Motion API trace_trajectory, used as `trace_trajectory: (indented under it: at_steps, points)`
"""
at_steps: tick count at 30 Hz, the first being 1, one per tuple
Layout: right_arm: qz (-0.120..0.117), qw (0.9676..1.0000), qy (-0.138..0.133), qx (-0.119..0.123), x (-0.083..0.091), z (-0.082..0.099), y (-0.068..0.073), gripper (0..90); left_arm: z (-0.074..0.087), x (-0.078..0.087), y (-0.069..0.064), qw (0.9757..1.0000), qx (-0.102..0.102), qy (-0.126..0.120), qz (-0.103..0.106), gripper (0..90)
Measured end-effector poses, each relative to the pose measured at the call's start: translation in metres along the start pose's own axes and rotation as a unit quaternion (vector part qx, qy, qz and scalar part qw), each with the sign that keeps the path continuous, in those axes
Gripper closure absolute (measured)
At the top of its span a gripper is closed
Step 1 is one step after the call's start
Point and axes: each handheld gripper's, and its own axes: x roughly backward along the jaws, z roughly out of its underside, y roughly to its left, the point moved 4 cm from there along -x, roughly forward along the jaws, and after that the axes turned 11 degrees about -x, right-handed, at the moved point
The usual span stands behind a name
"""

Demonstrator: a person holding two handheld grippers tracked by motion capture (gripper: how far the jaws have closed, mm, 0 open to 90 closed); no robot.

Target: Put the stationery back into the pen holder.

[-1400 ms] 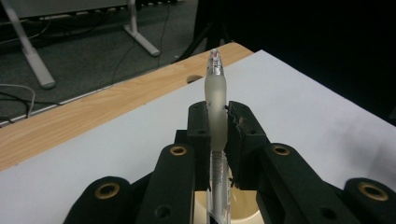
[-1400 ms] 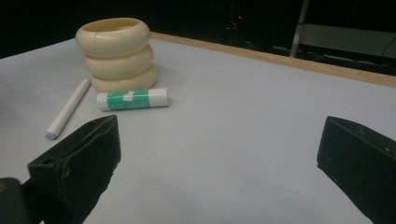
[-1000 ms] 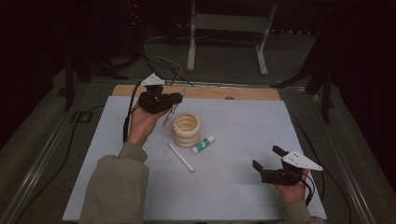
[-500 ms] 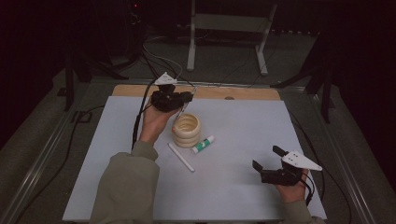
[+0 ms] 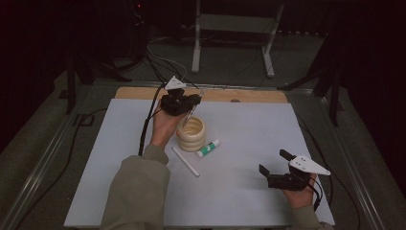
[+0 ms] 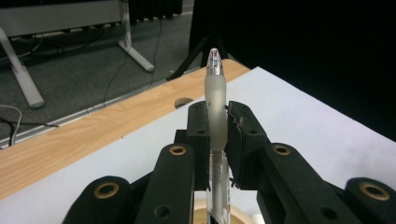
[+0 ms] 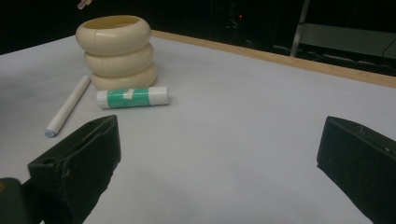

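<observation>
My left gripper (image 5: 192, 100) is shut on a frosted clear pen (image 5: 190, 114), held near the table's far edge. The pen hangs slanted, its lower end over the mouth of a cream holder made of three stacked rings (image 5: 191, 134). In the left gripper view the pen (image 6: 215, 93) stands upright, clamped between the two pads, with the holder's rim (image 6: 243, 217) just below. My right gripper (image 5: 274, 161) rests at the front right of the white mat, open with nothing between its fingers. In the right gripper view the gripper (image 7: 219, 140) faces the holder (image 7: 117, 51).
A green-and-white glue stick (image 5: 208, 148) and a white marker (image 5: 186, 161) lie on the mat in front of the holder; both also appear as the glue stick (image 7: 131, 97) and marker (image 7: 70, 105). A wooden strip (image 5: 249, 95) borders the far edge. Cables trail behind the table.
The left hand has carried the pen rightward and slightly down, from left of the holder to above its mouth. The right gripper has stayed still.
</observation>
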Motion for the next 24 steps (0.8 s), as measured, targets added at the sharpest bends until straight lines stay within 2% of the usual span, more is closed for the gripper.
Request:
trace_trajectory:
  at_steps: [3, 12, 21, 24]
  points:
    - [-0.001, 1.0, 0.0, -0.001, 0.0, 0.0, 0.0, 0.1, 0.001, -0.003, 0.0, 1.0, 0.002, -0.004, 0.0, 80.6]
    - [-0.001, 1.0, -0.001, 0.0, 0.0, 0.0, 0.0, 0.1, 0.01, -0.011, 0.0, 0.9999, 0.008, 0.007, 0.005, 80.3]
    - [-0.001, 1.0, -0.003, -0.001, 0.001, 0.0, 0.0, 0.1, 0.023, -0.017, -0.002, 0.9998, 0.013, 0.017, 0.004, 80.3]
    - [-0.001, 1.0, -0.003, -0.003, 0.001, 0.0, 0.0, 0.1, 0.03, -0.018, -0.001, 0.9996, 0.021, 0.018, 0.005, 80.2]
